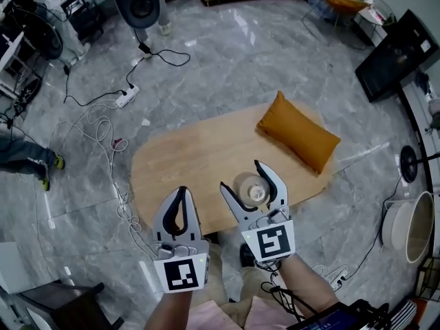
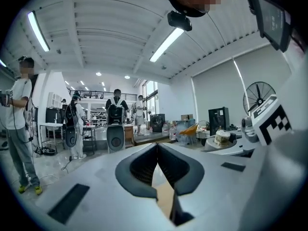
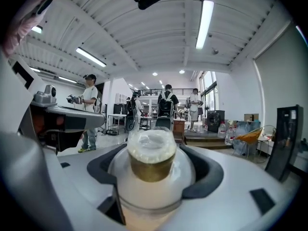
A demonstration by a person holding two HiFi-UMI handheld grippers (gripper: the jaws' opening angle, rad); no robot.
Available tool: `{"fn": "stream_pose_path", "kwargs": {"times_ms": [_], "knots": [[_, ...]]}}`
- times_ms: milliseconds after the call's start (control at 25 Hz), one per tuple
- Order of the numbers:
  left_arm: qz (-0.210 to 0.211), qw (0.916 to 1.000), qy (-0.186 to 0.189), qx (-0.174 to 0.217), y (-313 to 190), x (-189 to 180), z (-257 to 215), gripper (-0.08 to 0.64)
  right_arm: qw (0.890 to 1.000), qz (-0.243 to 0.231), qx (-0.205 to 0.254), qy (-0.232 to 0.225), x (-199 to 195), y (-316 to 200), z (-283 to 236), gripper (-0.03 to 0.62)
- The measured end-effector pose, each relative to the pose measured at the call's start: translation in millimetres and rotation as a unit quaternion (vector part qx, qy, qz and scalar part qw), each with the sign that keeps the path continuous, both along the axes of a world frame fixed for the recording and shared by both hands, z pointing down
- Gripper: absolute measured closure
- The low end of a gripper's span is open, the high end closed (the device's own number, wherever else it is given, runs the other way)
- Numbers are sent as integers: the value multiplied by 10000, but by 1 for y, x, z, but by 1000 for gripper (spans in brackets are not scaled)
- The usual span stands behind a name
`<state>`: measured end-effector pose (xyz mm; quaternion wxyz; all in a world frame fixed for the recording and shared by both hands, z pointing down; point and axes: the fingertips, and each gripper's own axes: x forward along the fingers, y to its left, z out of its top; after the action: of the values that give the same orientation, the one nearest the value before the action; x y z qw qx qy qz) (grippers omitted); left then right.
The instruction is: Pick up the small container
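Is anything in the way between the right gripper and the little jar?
Nothing visible is in the way. The small container sits between the right gripper jaws, which hug both its sides. The orange pillow lies farther back on the table, apart.

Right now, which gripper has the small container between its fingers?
The right gripper: the small container sits between its fingers; the left gripper's fingers meet on nothing.

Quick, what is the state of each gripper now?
Left gripper: closed, empty.
Right gripper: closed on the small container.
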<state>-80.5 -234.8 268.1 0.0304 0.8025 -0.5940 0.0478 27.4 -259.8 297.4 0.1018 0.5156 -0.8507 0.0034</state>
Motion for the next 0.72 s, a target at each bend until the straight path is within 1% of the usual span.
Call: {"fn": "stream_pose_path", "kwargs": {"times_ms": [280, 440, 600, 720], "knots": [[-132, 9993, -53, 338, 24, 3, -44, 546, 9997, -213, 109, 39, 3, 32, -56, 252], [-225, 9987, -151, 438, 42, 4, -67, 546, 9998, -214, -41, 4, 9, 53, -82, 251], [-325, 9977, -218, 559, 53, 6, -89, 546, 9994, -302, 169, -55, 14, 62, -111, 251], [-382, 9968, -187, 677, 61, 2, -103, 546, 9993, -322, 190, -35, 10, 70, -126, 250]]}}
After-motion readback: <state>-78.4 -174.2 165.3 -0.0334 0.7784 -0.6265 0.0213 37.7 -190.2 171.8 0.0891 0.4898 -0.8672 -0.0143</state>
